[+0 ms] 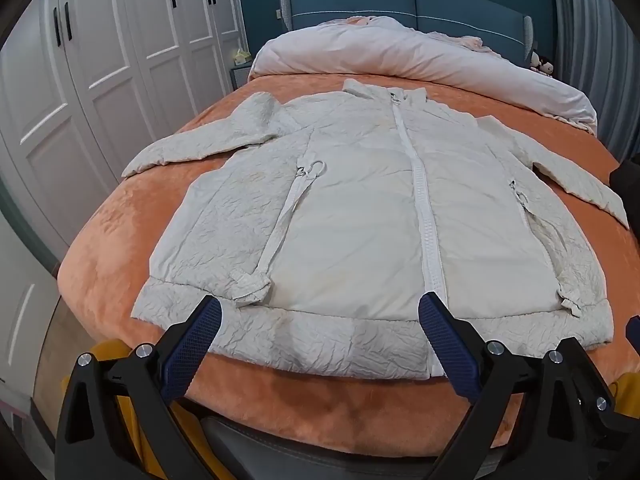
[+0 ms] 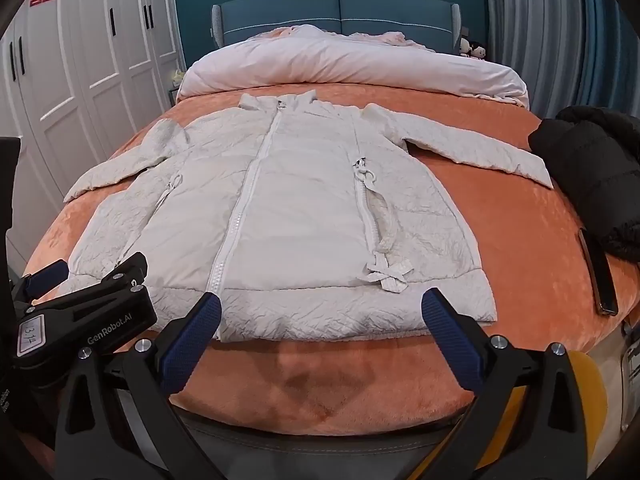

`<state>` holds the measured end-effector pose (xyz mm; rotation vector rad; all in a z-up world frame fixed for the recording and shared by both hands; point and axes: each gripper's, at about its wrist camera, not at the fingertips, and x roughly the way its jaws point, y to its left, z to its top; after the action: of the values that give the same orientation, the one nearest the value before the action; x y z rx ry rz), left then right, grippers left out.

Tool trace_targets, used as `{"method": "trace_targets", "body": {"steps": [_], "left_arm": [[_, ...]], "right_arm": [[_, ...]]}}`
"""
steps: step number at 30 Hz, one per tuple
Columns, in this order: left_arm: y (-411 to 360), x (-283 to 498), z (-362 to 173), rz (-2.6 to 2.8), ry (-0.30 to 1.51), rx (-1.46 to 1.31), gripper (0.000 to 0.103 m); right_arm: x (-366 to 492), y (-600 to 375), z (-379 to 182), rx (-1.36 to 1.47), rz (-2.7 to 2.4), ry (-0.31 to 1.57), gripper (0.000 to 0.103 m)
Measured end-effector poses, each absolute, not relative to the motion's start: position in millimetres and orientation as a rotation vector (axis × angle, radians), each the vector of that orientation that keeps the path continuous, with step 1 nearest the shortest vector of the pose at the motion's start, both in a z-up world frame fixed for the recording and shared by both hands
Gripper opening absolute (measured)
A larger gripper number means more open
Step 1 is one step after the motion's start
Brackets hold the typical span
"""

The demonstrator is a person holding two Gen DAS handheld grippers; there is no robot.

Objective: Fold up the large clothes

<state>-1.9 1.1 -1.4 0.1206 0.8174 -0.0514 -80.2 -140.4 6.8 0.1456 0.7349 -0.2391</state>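
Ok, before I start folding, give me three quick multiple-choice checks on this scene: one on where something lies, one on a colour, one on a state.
1. Where is the black garment?
A. on the white jacket's chest
B. on the bed beside the jacket's sleeve, at the right edge of the right wrist view
C. on the floor

2. What colour is the blanket under the white jacket?
A. orange
B. green
C. grey

3. How is the jacket's front zipper?
A. open all the way
B. closed up to the collar
C. hidden under a sleeve

Answers:
1 B, the dark heap sits past the sleeve cuff.
2 A, orange shows all around the jacket.
3 B, the front panels meet along the whole zipper.
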Motion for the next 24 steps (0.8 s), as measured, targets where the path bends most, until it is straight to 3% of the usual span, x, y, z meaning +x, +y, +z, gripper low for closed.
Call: {"method": "trace_targets", "body": {"steps": [24], "left_arm": [[3.9, -6.1, 0.4, -0.049, 0.814, 0.118, 0.096]], "right_arm": [[-82.2, -140.0, 6.5, 0.15, -0.237, 0.736, 0.098]]}}
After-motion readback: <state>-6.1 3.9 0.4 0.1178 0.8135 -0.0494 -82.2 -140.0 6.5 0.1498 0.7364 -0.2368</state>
